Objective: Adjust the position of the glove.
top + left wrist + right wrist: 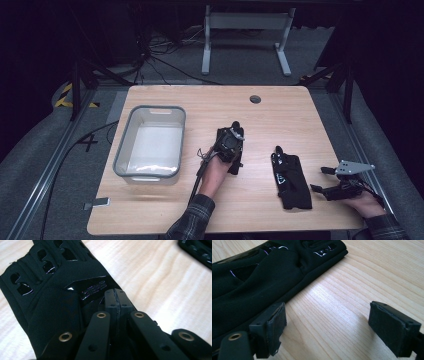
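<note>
Two black gloves: my left gripper (235, 131) has its jaws clamped on one glove (57, 302), right of the bin (150, 142). Second glove (291, 181) lies farther right on the tabletop (280, 120); right gripper (320, 179) jaws apart beside it.

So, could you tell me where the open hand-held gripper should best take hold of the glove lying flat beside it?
Probably the long edge of the glove facing the right hand-held gripper. Come in low from that side: the glove lies flat, so only its edge offers a fold to pinch.
</note>
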Demonstrator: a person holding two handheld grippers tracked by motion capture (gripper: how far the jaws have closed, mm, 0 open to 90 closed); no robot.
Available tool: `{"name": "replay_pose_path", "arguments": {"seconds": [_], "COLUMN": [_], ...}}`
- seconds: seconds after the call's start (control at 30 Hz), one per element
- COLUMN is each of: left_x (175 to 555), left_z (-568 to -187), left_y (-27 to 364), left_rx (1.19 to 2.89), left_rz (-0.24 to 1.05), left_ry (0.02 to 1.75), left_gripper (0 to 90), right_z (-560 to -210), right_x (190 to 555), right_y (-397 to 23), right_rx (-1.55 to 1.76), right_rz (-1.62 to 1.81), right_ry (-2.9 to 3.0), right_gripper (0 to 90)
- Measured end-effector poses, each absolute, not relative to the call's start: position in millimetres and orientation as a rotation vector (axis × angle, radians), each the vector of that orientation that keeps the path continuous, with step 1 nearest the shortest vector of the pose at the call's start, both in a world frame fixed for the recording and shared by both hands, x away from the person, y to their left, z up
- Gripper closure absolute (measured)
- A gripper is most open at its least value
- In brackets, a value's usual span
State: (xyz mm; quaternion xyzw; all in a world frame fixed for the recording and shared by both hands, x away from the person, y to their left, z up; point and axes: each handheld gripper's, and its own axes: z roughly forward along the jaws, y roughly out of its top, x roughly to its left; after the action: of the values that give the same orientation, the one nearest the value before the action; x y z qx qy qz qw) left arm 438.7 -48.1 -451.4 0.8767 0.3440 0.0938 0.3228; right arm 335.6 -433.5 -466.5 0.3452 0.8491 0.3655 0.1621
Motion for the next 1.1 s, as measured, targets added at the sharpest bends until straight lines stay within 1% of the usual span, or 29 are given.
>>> {"name": "replay_pose_path", "arguments": {"seconds": [0.17,0.7,0.97,1.1], "left_x": [427.6,380.6,364.5,362.0], "left_z": [-451.4,-452.5,-453.2,-451.1], "left_y": [-50.2,-65.4,-74.1,-76.4], "left_rx": [2.311,2.326,2.327,2.324], "left_rz": [0.239,0.143,0.098,0.1], "left_ry": [0.872,0.787,0.739,0.715], "left_gripper": [89.8,89.8,89.7,89.5], "right_z": [-466.5,-466.5,-466.5,-466.5], "right_x": [335.7,335.7,335.7,335.7], "right_y": [-433.5,-433.5,-433.5,-433.5], "right_rx": [0.985,0.985,0.985,0.984], "right_rz": [1.043,1.043,1.043,1.043], "right_ry": [2.423,2.423,2.423,2.423], "right_gripper": [15.5,15.5,15.5,15.5]}}
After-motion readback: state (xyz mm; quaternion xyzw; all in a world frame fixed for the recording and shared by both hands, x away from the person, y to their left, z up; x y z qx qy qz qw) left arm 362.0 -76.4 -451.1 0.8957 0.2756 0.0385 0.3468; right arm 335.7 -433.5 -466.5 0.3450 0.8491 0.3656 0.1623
